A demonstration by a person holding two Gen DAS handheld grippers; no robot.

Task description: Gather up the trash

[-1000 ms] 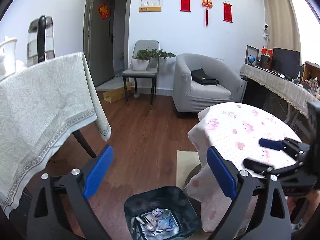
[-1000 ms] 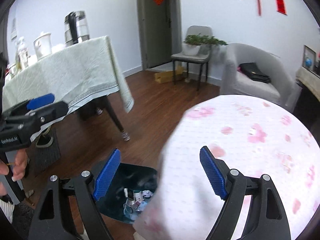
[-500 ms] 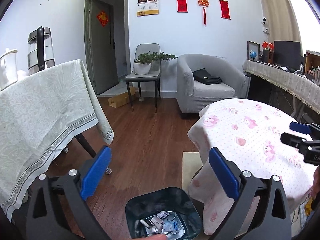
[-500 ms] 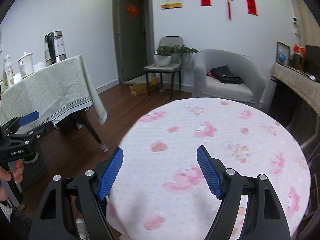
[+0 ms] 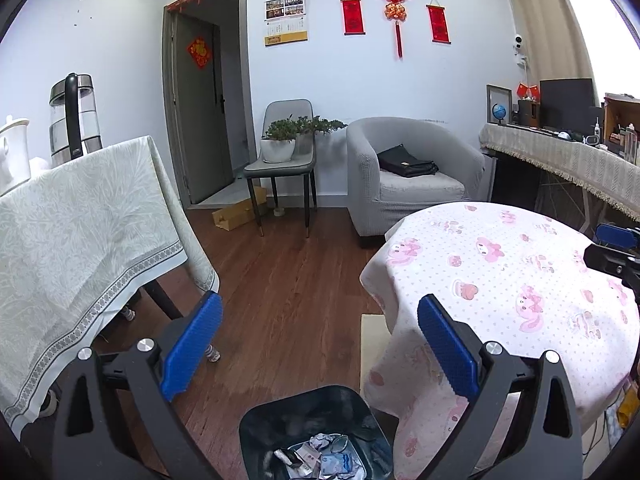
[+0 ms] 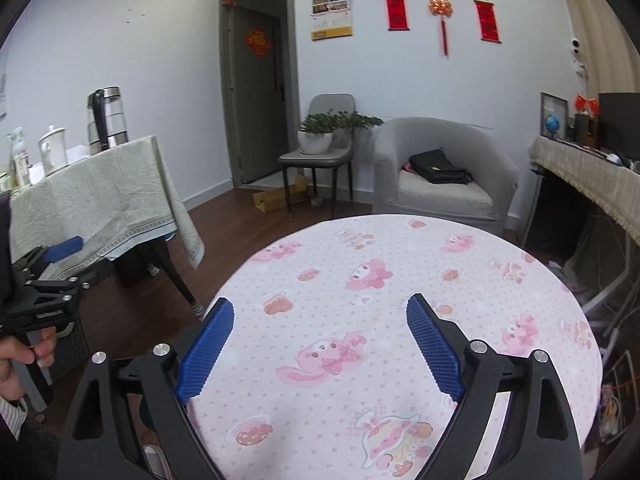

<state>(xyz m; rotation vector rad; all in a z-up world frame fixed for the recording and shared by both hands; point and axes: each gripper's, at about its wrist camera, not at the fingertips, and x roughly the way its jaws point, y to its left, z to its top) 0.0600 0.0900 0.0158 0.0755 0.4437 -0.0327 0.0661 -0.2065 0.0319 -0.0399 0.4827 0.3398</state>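
A dark bin (image 5: 308, 408) stands on the wood floor at the bottom of the left wrist view, with crumpled wrappers and paper trash (image 5: 320, 456) inside. My left gripper (image 5: 320, 344) is open and empty, held above and just behind the bin. My right gripper (image 6: 320, 340) is open and empty above the round table with the pink cartoon cloth (image 6: 400, 280). That table (image 5: 500, 280) also shows at the right of the left wrist view. The bin is hidden in the right wrist view.
A table with a pale green cloth (image 5: 80, 232) stands at the left, with a kettle (image 5: 74, 116) on it. A grey armchair (image 5: 408, 176), a chair with potted plants (image 5: 284, 160) and a desk (image 5: 568, 160) line the far side. A cardboard box (image 5: 240, 212) lies on the floor.
Both grippers have risen and tilted up. The right gripper moved from over the bin to over the pink table. The bin now sits lower in the left wrist view.
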